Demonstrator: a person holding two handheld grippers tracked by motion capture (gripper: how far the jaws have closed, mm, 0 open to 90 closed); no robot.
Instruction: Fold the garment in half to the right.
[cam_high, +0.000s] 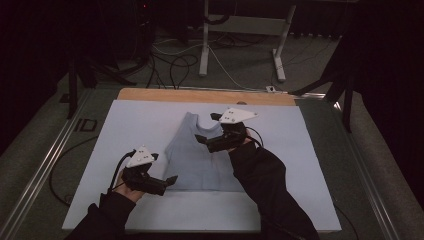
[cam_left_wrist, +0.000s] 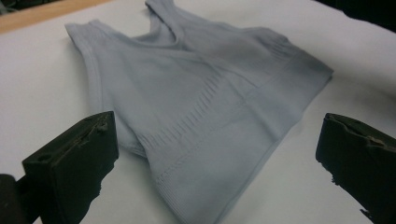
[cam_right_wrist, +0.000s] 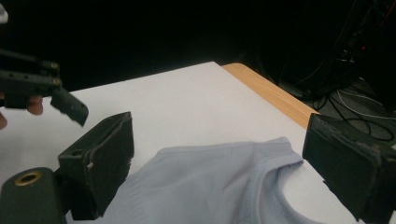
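A pale grey sleeveless top lies flat near the centre of the white board, neck toward 12 o'clock and hem toward 6 o'clock. The work in hand appears to be handling or folding this top.

The left gripper sits at about 7 o'clock from the garment's centre, just beside the hem corner. In the left gripper view its jaws stand wide apart and hold nothing; the hem corner lies between them on the board.

The right gripper hangs over the upper part of the top, at roughly 1 o'clock from its centre. In the right gripper view its jaws are likewise spread and empty, with the shoulder strap and neckline below and between them. The other gripper shows farther off at upper left of that view.

Risks, as judged:
- The fabric is thin and doubled. A shallow pinch at the hem could take the top layer alone, and the garment would open or bunch on lifting.
- A deep pinch may drive the jaw tips into the board and drag the cloth, wrinkling it.
- If the right gripper closes on the neckline rather than the strap or shoulder, the top could hang skewed.
- Uneven lifting by the two hands could twist the garment.
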